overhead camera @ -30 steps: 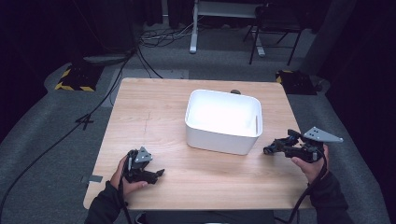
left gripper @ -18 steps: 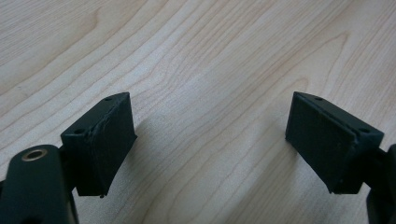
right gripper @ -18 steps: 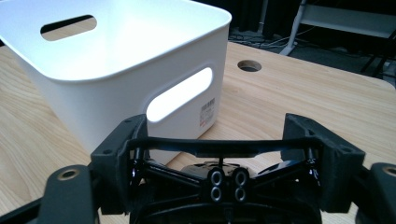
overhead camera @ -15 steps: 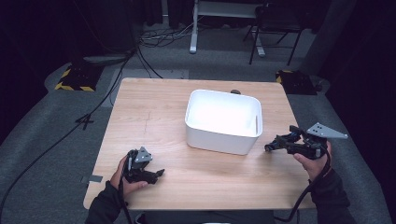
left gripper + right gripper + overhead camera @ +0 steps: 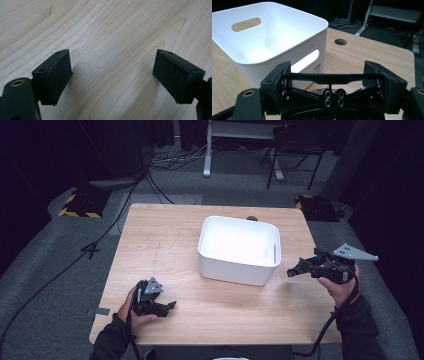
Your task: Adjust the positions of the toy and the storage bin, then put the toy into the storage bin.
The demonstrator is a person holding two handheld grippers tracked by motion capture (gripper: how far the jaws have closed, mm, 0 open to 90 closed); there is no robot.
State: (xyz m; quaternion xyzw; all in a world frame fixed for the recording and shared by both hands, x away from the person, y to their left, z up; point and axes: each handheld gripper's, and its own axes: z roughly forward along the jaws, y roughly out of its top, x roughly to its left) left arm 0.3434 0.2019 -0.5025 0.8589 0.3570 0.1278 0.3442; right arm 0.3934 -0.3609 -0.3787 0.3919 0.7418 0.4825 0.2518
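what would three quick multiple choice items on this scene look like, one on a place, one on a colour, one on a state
1. Where does the left tool sit?
A. inside the bin
B. low over the table's near left part
C. on the floor

2. What colour is the bin?
A. white
B. red
C. blue

3. How do the left tool's jaws stand?
A. shut on a cloth
B. clamped on the bin's rim
C. open with nothing between them

Answers:
1 B, the high view shows it by the near left edge of the table, away from the bin.
2 A, its walls show white in the high view and the right gripper view.
3 C, the left gripper view shows bare wood between the two pads.
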